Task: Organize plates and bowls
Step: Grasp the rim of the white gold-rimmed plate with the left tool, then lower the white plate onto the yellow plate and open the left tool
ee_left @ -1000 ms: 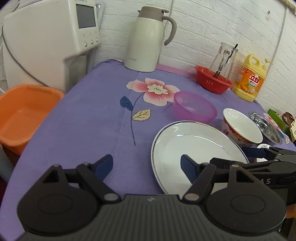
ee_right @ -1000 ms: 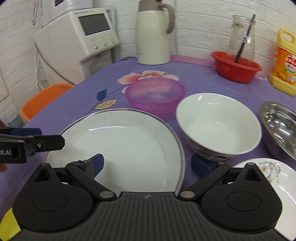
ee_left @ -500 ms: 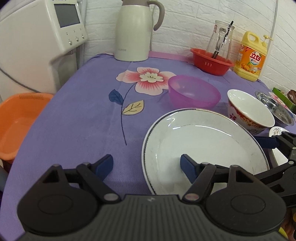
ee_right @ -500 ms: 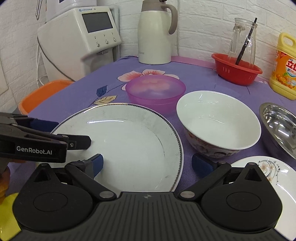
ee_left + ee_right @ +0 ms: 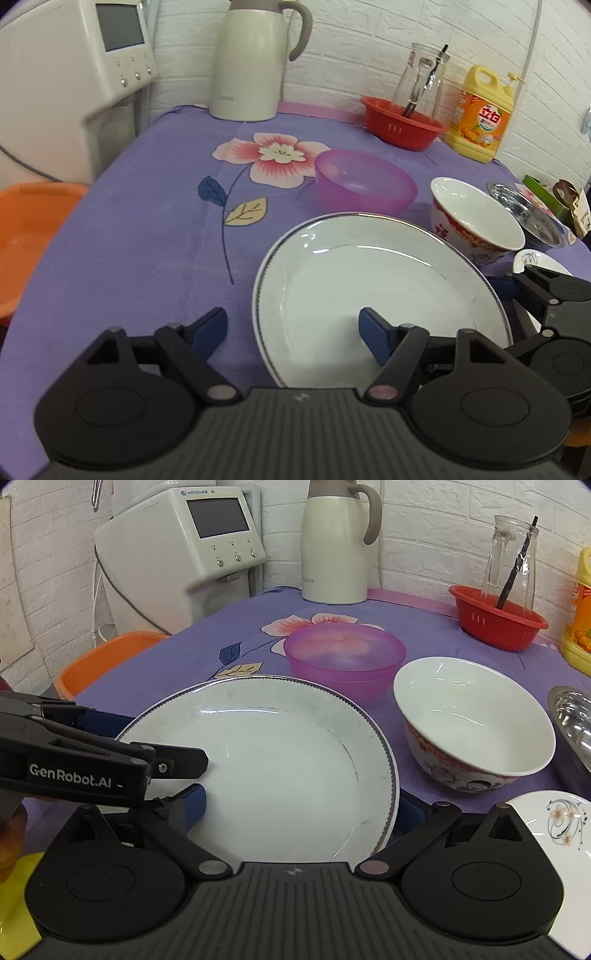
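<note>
Because the big white plate [image 5: 373,295] lies flat on the purple cloth [image 5: 147,236] at the near edge, I have a gripper on each side of it. My left gripper [image 5: 293,328] stands with jaws apart, nothing pinched, straddling the plate's left rim: one pad over the cloth, the other over the plate's well. My right gripper [image 5: 301,808] is spread too, its blue fingers either side of the near right rim, gripping nothing I can see. Beyond the plate wait the pink bowl [image 5: 345,657] and the patterned white bowl [image 5: 472,720], which I judge belong stacked afterwards.
</note>
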Motion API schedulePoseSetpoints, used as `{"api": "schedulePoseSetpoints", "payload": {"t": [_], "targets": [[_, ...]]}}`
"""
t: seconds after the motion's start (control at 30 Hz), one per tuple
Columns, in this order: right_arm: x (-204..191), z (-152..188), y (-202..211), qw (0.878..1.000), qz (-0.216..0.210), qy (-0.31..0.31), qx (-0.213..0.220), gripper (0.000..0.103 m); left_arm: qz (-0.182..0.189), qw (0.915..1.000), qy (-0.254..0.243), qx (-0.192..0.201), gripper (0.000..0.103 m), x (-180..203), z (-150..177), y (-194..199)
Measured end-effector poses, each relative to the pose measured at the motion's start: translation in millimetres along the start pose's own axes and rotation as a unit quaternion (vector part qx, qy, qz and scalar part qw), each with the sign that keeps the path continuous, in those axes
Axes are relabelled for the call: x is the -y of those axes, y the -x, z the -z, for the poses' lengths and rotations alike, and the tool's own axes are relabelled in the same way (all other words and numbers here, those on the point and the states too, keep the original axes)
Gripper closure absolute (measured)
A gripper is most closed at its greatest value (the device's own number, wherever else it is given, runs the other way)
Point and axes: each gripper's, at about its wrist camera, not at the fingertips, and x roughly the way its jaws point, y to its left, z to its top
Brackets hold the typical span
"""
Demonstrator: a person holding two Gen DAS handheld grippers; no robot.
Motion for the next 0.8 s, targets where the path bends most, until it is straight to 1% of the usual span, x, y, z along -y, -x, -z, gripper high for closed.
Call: {"api": "schedulePoseSetpoints", "payload": {"t": [0.07,0.13,0.2,0.27,0.3,0.37,0.53,0.63,0.73,0.8], "targets": [[1,2,1,1.0,-0.005,0.008,0.004,0.0,-0.001,1.0,-0.008,0.001,0.033,2,0,-1],[3,2,2,1.0,-0.011,0.013,0.0,0.0,-0.005,0.9998,-0.019,-0.002,0.034,4,1,-1],[2,2,4,1.0,-0.019,0.018,-0.005,0.0,-0.001,0.9997,-0.025,-0.007,0.035,5,1,0],[-1,1,5,1.0,-0.02,0.015,-0.017,0.0,0.006,0.9996,-0.026,-0.012,0.041,6,1,2],[-2,0,6,1.0,-0.018,0.013,-0.02,0.0,0.008,0.9996,-0.025,-0.013,0.043,7,1,2],[-2,1,6,1.0,-0.019,0.015,-0.017,0.0,0.016,0.9995,-0.025,-0.011,0.052,10,2,3],[-4,3,6,1.0,-0.011,0.009,-0.011,0.0,-0.008,0.9998,-0.017,-0.008,0.051,17,1,0],[-2,2,9,1.0,-0.003,-0.007,-0.005,0.0,-0.008,0.9999,-0.005,-0.012,0.052,18,-5,-2],[-1,0,15,1.0,0.009,-0.015,0.006,0.0,-0.005,0.9999,-0.01,-0.003,0.052,25,-11,2],[2,-2,19,1.0,0.009,-0.024,0.014,0.0,-0.012,0.9998,-0.017,0.003,0.052,29,-15,7]]}}
